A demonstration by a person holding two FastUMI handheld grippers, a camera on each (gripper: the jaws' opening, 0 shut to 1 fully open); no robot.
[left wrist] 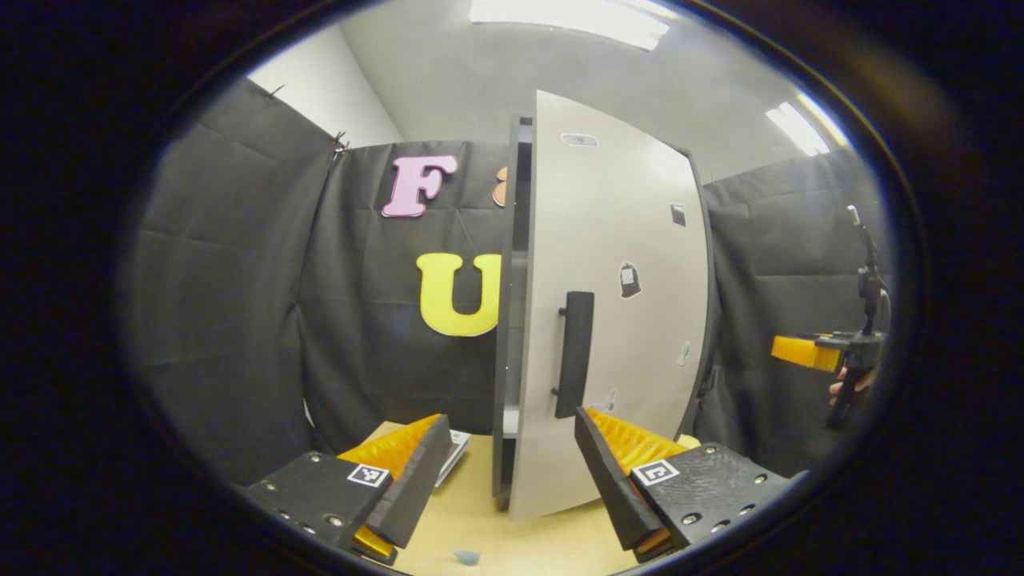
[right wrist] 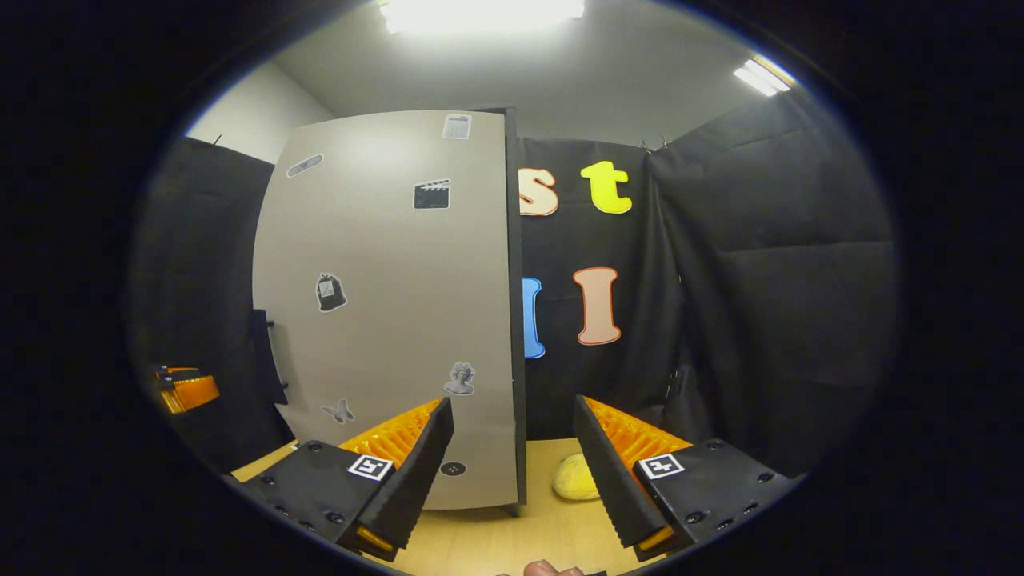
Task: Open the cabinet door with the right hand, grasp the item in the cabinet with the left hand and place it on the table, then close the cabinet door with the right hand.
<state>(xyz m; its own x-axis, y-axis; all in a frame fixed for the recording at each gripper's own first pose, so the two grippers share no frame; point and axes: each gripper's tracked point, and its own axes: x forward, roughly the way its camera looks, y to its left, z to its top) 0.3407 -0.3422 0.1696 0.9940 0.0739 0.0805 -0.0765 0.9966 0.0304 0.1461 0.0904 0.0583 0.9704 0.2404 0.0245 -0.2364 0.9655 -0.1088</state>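
A tall cabinet with a grey door [left wrist: 624, 240] and a black vertical handle [left wrist: 574, 354] stands on the wooden table [left wrist: 472, 512]. The door sits slightly ajar at its handle side, and a narrow dark gap [left wrist: 518, 264] shows a shelf edge. My left gripper [left wrist: 512, 416] is open and empty, just in front of the handle. My right gripper [right wrist: 513, 402] is open and empty, facing the door's [right wrist: 384, 320] right edge. A pale yellow lumpy item [right wrist: 576, 478] lies on the table right of the cabinet. Each gripper appears far off in the other's view: right gripper [left wrist: 804, 352], left gripper [right wrist: 184, 390].
A white card [left wrist: 456, 448] lies on the table left of the cabinet, and a small blue scrap [left wrist: 466, 556] near the front edge. Black cloth walls close in behind and on both sides. A fingertip [right wrist: 548, 569] shows at the bottom of the right gripper view.
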